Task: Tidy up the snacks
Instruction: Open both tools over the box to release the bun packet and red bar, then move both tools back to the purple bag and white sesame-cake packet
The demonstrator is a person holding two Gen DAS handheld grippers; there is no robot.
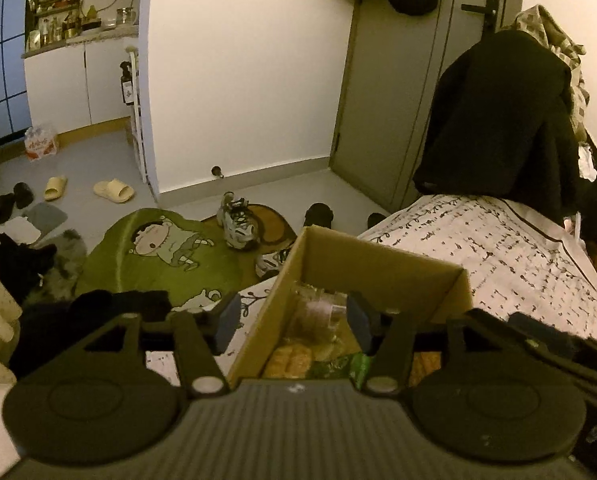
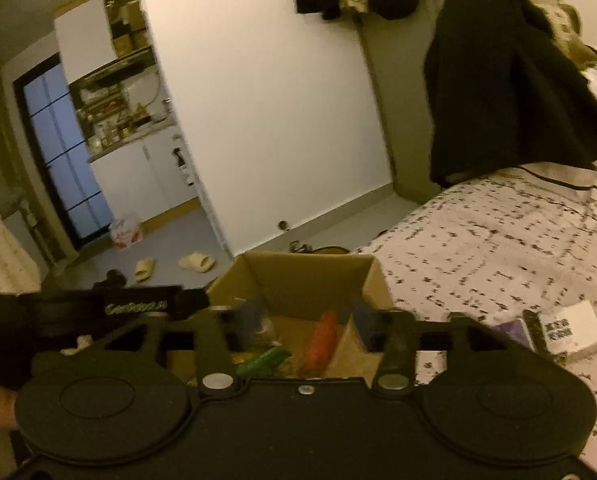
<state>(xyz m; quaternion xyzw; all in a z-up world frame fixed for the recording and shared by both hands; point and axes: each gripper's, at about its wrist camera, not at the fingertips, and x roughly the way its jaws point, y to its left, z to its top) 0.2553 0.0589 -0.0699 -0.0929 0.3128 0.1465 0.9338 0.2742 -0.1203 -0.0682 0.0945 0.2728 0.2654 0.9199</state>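
A cardboard box (image 1: 378, 268) of snacks (image 1: 294, 356) sits on the patterned bed (image 1: 498, 256), with a black coat (image 1: 498, 120) draped at the far right. Both the left tool (image 1: 292, 320) and right tool (image 2: 306, 320) hover over the box, released and empty.

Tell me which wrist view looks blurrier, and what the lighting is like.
Right wrist view is blurrier: the bedspread pattern and snacks in the cardboard box smear. Left wrist view is sharper, though its box contents stay murky. Both are dim, yellowish, fisheye-bent.

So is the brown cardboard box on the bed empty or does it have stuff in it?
Not empty. The brown cardboard box is open-topped and holds snack packets: a green one, an orange one and clear-wrapped pastries.
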